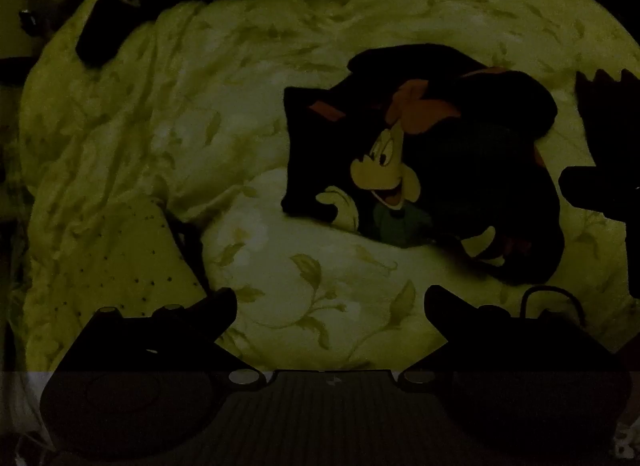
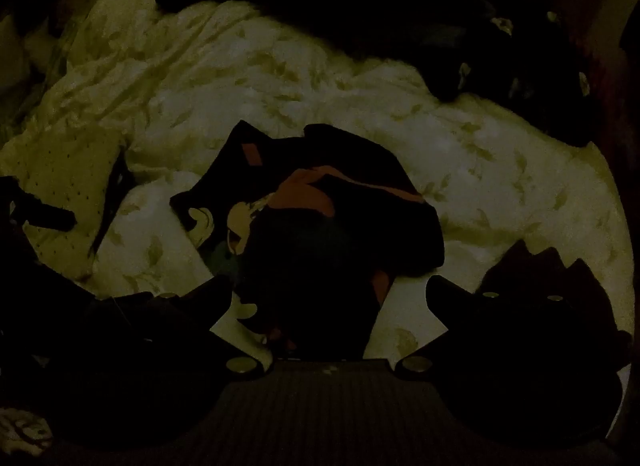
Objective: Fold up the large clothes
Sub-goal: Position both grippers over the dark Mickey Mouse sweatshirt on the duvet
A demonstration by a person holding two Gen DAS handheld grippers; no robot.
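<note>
Your left gripper (image 1: pixel 331 300) has its jaws wide apart over bare quilt (image 1: pixel 160 125), holding nothing. The right gripper (image 2: pixel 329 292) is also spread wide, nothing pinched, with the dark cartoon shirt (image 2: pixel 344 217) bunched mid-frame and running between its fingers.

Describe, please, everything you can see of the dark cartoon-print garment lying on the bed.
The dark garment looks like soft black fabric, crumpled and partly folded over itself rather than spread flat. Its front carries a cartoon mouse print with a pale face, gloved hands and green clothing; orange patches show near the top. It rests on the leaf-patterned bedding. In the right wrist view it lies directly ahead of the open right gripper; the left gripper hovers open beside it. Neither visibly grips it.
</note>
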